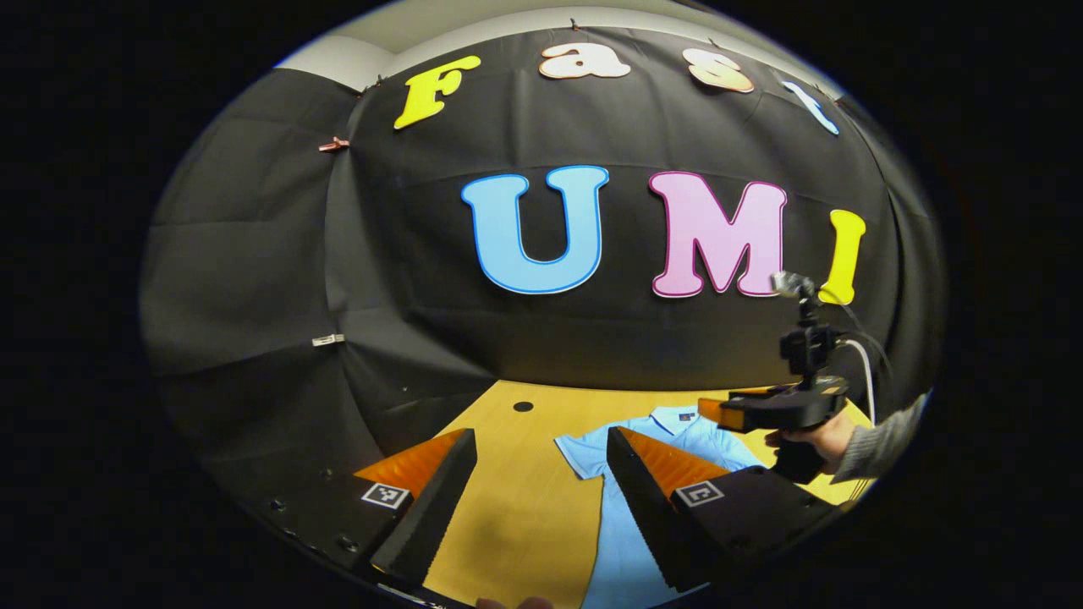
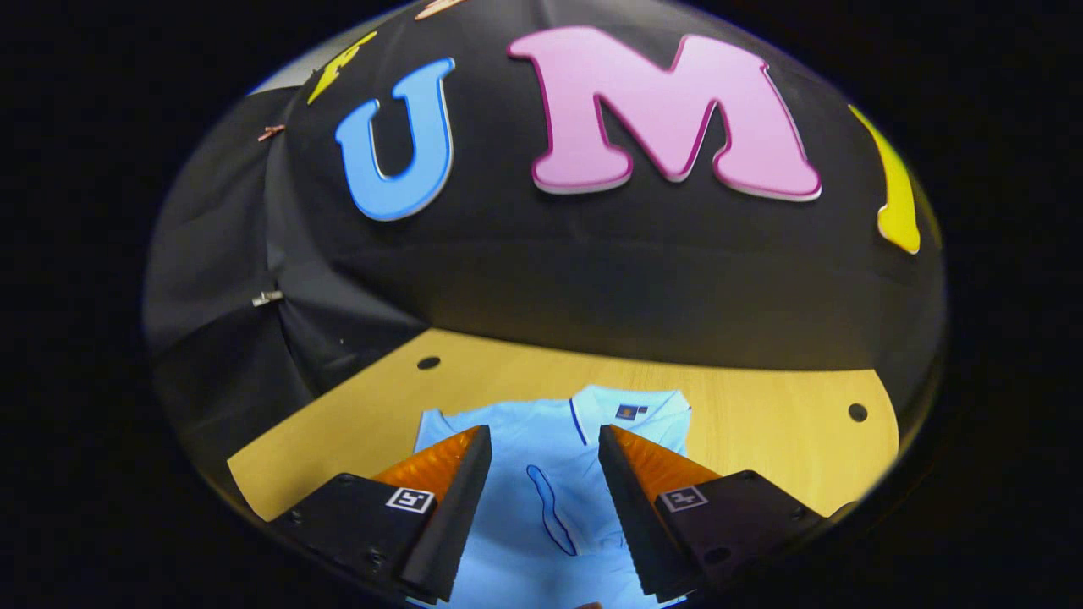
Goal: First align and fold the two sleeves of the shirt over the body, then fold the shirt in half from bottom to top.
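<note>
From where I sit, the shirt [image 2: 550, 474] is a light blue polo lying flat on the yellow wooden table [image 2: 761, 423], collar toward the booth's black wall and body running back toward my grippers. In the right gripper view I see its collar spread open with a dark piping line down the placket, a small dark badge [image 2: 627, 412] on the chest just beside the collar, and a thin dark curved line lower on the front; the fabric looks smooth there, with the short sleeve on the view's left lying out to the side. My right gripper [image 2: 543, 440] hangs above the chest with its fingers spread wide and nothing between them. The left gripper view gives me a different angle: my left gripper [image 1: 541, 444] is also spread wide and empty, sitting over bare table at the shirt's sleeve edge, so the shirt [image 1: 622, 541] runs under and behind its finger on the view's right. That view also lets me see the right gripper [image 1: 761, 413] from outside, held above the shirt's far side by a hand [image 1: 812, 440] in a grey sleeve [image 1: 884, 440], with a camera mast standing on top of it. The right gripper view adds two round holes [image 2: 857, 412] in the tabletop.
</note>
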`<state>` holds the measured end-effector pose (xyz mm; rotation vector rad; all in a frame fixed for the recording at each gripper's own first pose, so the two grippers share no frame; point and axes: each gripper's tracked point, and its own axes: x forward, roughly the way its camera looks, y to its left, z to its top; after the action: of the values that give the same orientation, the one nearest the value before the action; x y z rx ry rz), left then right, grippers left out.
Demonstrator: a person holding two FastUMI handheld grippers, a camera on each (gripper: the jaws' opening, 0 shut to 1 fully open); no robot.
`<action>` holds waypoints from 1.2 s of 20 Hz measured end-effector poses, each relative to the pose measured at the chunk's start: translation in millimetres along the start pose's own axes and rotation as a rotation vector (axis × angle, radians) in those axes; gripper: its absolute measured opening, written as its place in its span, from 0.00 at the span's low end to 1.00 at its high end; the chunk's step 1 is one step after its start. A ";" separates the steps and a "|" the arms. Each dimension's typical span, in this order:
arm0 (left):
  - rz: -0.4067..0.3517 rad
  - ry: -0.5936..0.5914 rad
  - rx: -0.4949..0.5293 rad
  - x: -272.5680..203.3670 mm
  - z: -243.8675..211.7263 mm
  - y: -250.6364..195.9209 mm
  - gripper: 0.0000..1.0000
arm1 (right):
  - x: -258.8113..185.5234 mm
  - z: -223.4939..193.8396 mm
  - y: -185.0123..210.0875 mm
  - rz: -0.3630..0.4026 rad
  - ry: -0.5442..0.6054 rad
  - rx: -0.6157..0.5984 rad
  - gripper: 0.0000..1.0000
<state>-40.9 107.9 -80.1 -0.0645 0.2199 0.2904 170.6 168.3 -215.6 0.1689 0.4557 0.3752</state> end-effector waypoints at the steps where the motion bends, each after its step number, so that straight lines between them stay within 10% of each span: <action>1: -0.013 -0.003 0.003 6.0 0.5 -2.9 0.98 | -20.5 18.4 3.6 0.004 -0.045 0.013 0.82; 7: -0.095 0.033 0.020 54.3 -8.8 -32.4 0.98 | -160.9 108.1 7.4 -0.018 -0.301 0.003 0.87; 14: -0.171 0.206 -0.012 163.0 -52.6 -74.1 0.98 | -275.8 111.3 -0.3 -0.107 -0.377 -0.034 0.87; 24: 0.040 0.706 -0.103 320.2 -195.5 -62.1 0.98 | -323.4 93.1 -47.4 -0.261 -0.357 -0.074 0.88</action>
<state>236.2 118.7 -340.4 -0.2651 0.9074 0.3110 -40.7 -8.2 -16.2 0.0997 0.1082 0.1010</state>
